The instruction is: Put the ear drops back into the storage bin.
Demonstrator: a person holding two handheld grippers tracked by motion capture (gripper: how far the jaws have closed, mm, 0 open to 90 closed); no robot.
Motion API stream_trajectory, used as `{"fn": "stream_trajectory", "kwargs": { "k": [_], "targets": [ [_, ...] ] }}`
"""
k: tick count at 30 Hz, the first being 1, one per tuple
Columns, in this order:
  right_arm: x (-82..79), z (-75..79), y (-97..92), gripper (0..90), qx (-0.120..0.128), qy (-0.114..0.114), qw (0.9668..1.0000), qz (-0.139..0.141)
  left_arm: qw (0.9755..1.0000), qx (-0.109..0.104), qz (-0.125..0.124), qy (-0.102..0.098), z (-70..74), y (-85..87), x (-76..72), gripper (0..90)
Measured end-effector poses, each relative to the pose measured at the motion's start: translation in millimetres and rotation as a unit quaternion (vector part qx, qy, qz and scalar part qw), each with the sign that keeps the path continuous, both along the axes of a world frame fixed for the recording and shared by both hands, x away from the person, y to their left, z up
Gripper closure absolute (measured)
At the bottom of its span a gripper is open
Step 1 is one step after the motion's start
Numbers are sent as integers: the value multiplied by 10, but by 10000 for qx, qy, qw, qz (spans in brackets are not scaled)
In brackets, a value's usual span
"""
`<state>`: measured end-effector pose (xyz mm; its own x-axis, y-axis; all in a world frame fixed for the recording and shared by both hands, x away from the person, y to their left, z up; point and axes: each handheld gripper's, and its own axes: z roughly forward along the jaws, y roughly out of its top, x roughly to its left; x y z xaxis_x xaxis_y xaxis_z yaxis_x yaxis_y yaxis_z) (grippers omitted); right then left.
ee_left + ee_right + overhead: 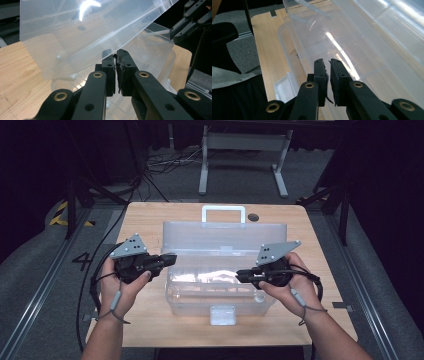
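Clear plastic box: it sat in the middle of the wooden table, latch tab at the near edge, lid standing open at the far side with its white handle on top.

High view, left gripper: it was at the box's left end, tips pointing right at the rim near the lid's lower left corner; from here I could not tell whether they touched it.

High view, right gripper: it hung over the box's right half, tips pointing left into the open interior, carrying nothing.

Left gripper view, lid: a tilted clear sheet crossed just beyond the tips, the box body below it. The pads met with only a sliver between them, nothing clamped. The other gripper showed top right.

Right gripper view, box wall: clear plastic ran ahead of the tips, table to the left. Jaws together, empty.

Step in hand, my read: moving the lid on its hinge.

How to do it well: push with closed tips on the lid's edge at both ends evenly, slow on slippery plastic, so the light box doesn't slide.
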<state>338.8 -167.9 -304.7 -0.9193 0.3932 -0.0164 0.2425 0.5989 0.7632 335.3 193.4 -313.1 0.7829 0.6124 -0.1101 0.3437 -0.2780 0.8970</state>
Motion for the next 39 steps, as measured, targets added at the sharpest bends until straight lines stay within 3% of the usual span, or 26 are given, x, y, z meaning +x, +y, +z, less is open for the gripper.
{"fn": "stream_trajectory", "kwargs": {
  "k": [9, 20, 27, 39],
  "targets": [
    [-30, -4, -323, 877, 568, -22, 9976, -390, 10000, -27, -55, 67, -3, 4, 1, 845],
    [-60, -10, -635, 897, 850, -91, 9931, -797, 10000, 2, -9, 61, -9, 7, -20, 845],
    [-61, -52, -822, 900, 1025, -134, 9885, -1105, 10000, 25, -5, 65, -9, 4, -27, 845],
    [-26, -121, -1024, 900, 1526, -125, 9768, -1494, 9999, 107, -6, 96, -14, 5, -51, 841]
  ]
}}
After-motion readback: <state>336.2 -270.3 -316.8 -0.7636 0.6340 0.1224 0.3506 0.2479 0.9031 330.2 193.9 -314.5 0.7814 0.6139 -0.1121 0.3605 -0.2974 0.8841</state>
